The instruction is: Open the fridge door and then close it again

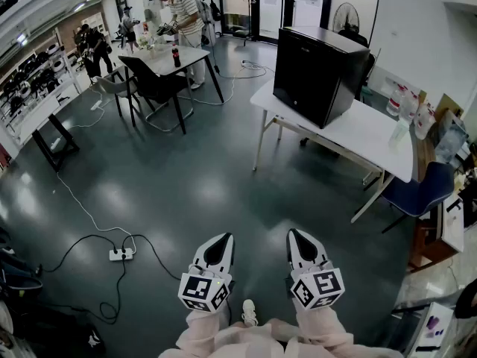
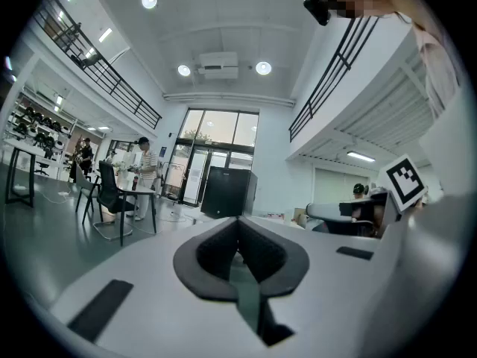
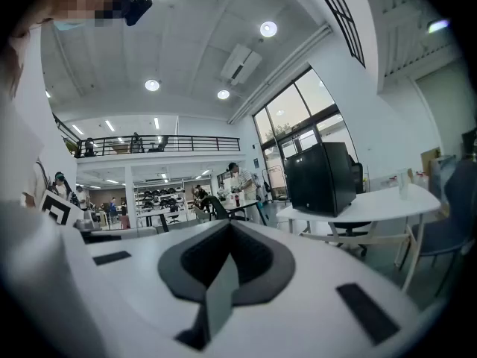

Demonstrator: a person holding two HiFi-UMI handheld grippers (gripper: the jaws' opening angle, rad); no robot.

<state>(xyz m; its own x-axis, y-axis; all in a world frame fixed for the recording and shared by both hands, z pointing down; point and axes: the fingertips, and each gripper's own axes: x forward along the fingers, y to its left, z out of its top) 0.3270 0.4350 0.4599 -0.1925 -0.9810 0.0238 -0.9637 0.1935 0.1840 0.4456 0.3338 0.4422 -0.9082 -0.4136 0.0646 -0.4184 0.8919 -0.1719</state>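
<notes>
Meanwhile, black fridge (image 1: 317, 73) stands shut, left gripper (image 1: 223, 239) and right gripper (image 1: 296, 235) both closed.

pale pink fabric sleeves (image 1: 205, 328), a white shoe (image 1: 249, 312) between them, left white plastic tongs (image 1: 223, 239) and right white plastic tongs (image 1: 294, 234) lined with dark grey padding, each bearing a white cube (image 1: 203, 291) printed with black square markers

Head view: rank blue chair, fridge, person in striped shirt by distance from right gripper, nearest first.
1. Blue chair, at right by the white table.
2. Fridge, ahead on that table.
3. Person in striped shirt, far back left.
</notes>
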